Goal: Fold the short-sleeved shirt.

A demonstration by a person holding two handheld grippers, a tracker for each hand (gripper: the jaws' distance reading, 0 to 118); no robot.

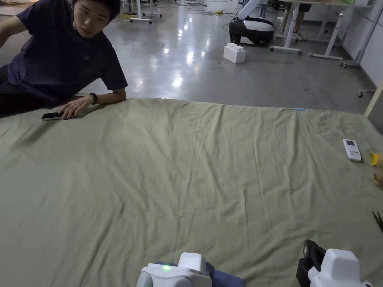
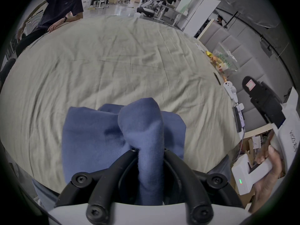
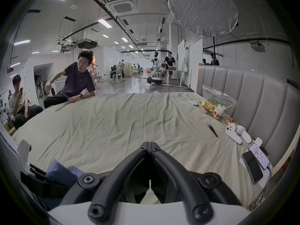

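Nearest the lens, low in the left gripper view, the left gripper (image 2: 150,150) had its two black jaws pressed in on a bunched fold of the blue shirt (image 2: 97,134) — the cloth rose between them in a rounded peak, while the rest of the garment lay heaped just beyond, on the near edge of the olive sheet (image 2: 113,58). At the upper left of that frame a person in a dark tee (image 2: 62,4) leaned on the sheet's far side. At the lower right a hand (image 2: 267,168) held the other gripper's white body. In the right gripper view the right gripper (image 3: 149,145) sat at the bottom centre, jaw tips meeting with nothing between them — the shirt showed lower left, well apart from it.
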